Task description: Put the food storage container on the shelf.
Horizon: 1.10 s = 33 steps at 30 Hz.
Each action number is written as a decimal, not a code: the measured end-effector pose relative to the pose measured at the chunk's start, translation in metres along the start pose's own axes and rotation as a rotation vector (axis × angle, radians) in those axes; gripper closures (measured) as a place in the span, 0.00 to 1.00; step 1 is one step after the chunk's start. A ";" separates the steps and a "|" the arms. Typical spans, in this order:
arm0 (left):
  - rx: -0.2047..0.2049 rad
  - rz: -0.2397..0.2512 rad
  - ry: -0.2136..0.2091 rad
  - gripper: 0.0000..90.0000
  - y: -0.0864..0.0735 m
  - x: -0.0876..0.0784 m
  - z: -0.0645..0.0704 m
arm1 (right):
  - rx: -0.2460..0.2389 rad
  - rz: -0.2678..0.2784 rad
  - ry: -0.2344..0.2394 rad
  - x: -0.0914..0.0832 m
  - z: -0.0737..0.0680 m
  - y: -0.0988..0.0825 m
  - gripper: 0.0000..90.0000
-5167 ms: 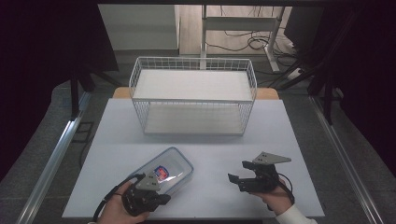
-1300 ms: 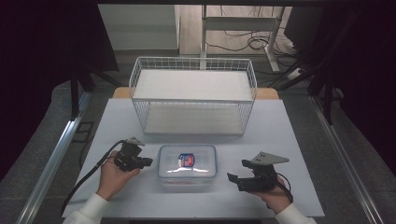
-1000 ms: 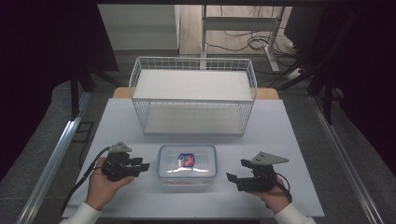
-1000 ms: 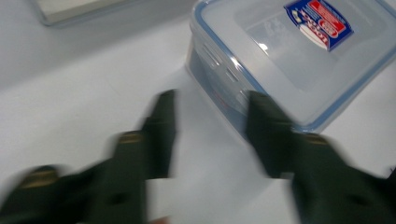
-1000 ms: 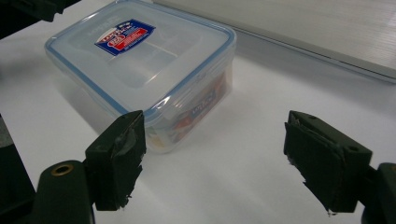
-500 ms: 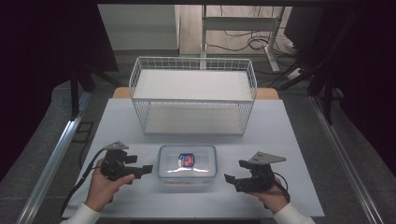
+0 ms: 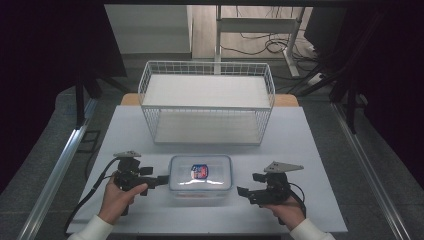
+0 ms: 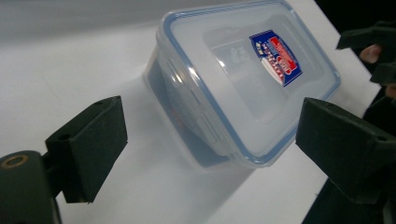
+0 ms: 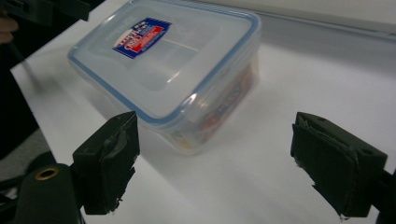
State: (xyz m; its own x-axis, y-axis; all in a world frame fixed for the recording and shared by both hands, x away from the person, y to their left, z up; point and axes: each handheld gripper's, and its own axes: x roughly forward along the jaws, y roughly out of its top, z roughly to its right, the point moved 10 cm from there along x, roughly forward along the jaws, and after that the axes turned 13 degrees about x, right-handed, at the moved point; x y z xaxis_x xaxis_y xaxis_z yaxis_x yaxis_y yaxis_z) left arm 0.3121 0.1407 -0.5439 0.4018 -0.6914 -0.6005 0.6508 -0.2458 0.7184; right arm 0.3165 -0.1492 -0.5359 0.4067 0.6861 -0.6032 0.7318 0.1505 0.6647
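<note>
A clear plastic container [image 7: 200, 172] with a blue-rimmed lid and a red and blue label lies flat on the white table [image 7: 310, 150], near its front edge. My left gripper [image 7: 161, 180] lies at the container's left end and points at it. Its jaws have just been opening and stand wide, and the container [image 8: 243, 79] lies just ahead of them, untouched. My right gripper [image 7: 244, 190] sits a little off the right end. Its jaws have also just been opening, and nothing lies between them. The container [image 9: 168, 60] is ahead of it to the left.
A white wire basket [image 7: 207, 102] stands behind the container, across the middle of the table. The table's front edge runs close under both hands. Dark floor and metal rails flank the table.
The container went from the table's front left, by the left gripper, to flat at front centre. The left gripper then drew back to the left and its jaws spread. The right hand stayed put.
</note>
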 end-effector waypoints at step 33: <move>-0.152 -0.062 -0.220 0.28 -0.010 0.044 0.006 | 0.227 -0.118 0.186 0.050 -0.008 0.015 0.16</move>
State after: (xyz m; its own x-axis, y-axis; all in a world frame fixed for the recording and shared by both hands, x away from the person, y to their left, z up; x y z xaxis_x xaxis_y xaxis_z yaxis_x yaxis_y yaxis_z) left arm 0.3197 0.1086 -0.5757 0.2199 -0.8132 -0.5388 0.7658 -0.1983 0.6118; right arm 0.3431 -0.1067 -0.5529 0.2201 0.7952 -0.5650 0.8797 0.0884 0.4672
